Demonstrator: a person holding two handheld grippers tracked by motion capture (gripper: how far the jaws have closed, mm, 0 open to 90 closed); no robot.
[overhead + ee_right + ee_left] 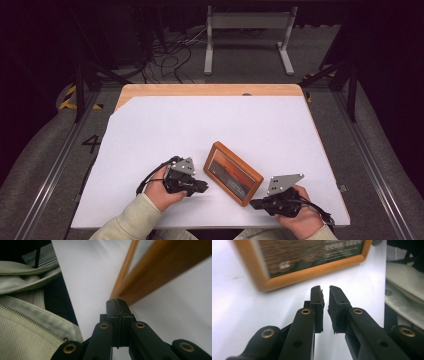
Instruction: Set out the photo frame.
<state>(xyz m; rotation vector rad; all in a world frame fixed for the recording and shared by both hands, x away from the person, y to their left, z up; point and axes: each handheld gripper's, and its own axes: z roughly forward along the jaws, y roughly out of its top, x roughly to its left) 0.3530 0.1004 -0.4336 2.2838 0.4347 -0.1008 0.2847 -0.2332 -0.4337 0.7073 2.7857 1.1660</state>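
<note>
A wooden-framed picture (233, 172) lies flat and askew on the white table cover, near the front. My left gripper (204, 186) lies just left of it, pointing at its long side. In the left gripper view the frame (312, 272) is a short way ahead of that gripper (325, 291), whose jaws stand a narrow gap apart with nothing between them. My right gripper (253, 203) sits by the picture's near corner. In the right gripper view that gripper (116, 301) has its pads pressed together, empty, with its tips close to the frame's wooden edge (160, 267).
The white cover (200, 125) spans the wooden table (210, 90). The table's front edge runs just behind both hands. A person's pale jacket (25, 335) is close behind the right gripper. Beyond the table, a metal stand (247, 22) and cables (170, 55) are on the floor.
</note>
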